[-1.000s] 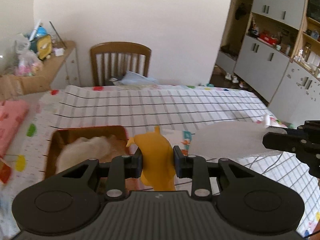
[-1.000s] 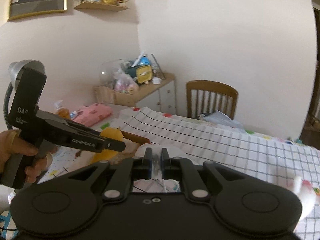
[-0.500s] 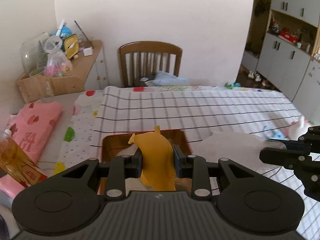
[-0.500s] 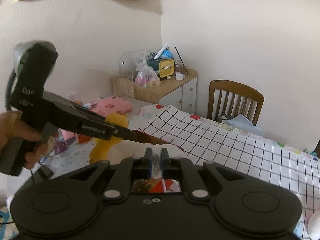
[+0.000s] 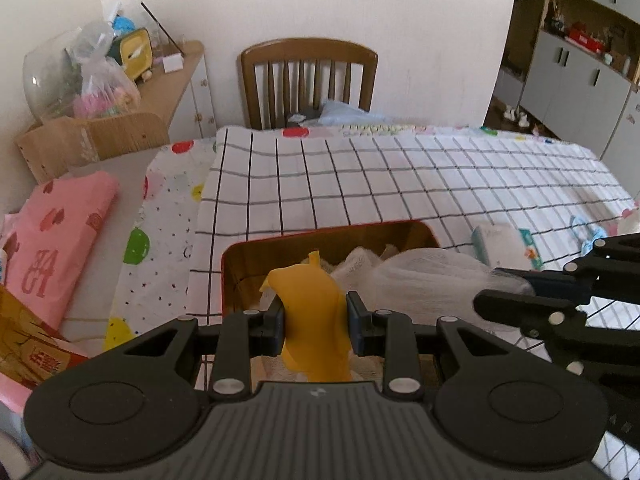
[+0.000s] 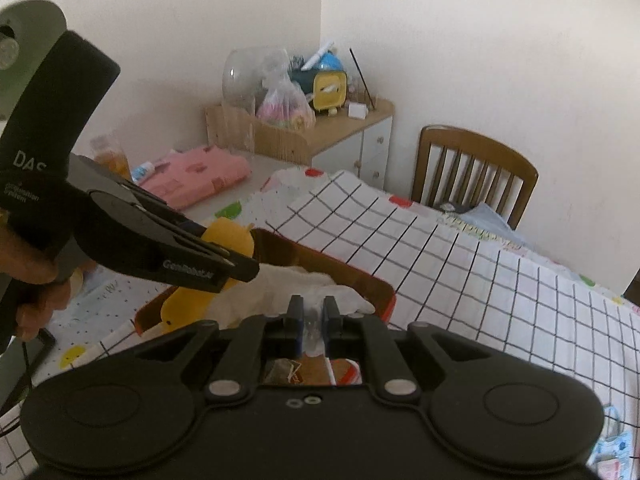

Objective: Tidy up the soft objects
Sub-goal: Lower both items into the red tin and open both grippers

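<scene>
Holding: yellow plush banana toy, clamped in left claw above brown rectangular storage box. White gauzy cloth, pinched in nearly closed right claw, over same box. Box already contains pale cloths; both items unreleased. Tissue pack remains on checked counter.

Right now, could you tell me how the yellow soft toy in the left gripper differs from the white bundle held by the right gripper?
The yellow soft toy is opaque, smooth and firmly shaped, standing upright between the left gripper's jaws. The white bundle is pale, gauzy and translucent, and stretches sideways from the right gripper. The toy bulges wide in its grip; the bundle is pinched thin. Both are soft, clamped and hanging over the brown box.
</scene>
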Tool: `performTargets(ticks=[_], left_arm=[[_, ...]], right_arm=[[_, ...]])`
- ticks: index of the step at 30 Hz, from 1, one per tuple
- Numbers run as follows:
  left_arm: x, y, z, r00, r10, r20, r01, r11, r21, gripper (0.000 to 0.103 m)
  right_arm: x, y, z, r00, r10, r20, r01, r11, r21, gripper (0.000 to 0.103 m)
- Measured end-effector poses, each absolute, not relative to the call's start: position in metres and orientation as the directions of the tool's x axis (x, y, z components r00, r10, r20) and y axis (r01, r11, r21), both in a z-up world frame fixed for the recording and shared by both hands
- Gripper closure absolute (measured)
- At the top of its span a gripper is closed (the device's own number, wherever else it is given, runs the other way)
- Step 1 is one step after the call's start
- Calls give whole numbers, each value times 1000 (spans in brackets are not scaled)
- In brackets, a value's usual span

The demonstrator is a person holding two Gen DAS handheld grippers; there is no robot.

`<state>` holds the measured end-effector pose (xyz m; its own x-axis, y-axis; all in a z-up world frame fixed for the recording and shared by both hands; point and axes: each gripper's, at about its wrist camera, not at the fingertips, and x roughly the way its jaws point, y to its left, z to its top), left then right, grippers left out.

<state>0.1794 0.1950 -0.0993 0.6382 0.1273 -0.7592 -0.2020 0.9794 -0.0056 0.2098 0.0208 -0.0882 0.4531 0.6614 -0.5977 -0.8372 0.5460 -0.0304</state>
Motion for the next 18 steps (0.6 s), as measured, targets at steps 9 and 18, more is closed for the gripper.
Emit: performTargets(ticks=[9, 18], left_arm=[[190, 206, -128, 597, 112, -794, -198, 980, -10, 74], [192, 209, -139, 580, 103, -808, -212, 977, -28, 74]], right_arm=[[215, 46, -116, 423, 617, -664, -842, 538, -37, 92], [215, 53, -134, 389, 578, -718, -848, 528, -35, 85]])
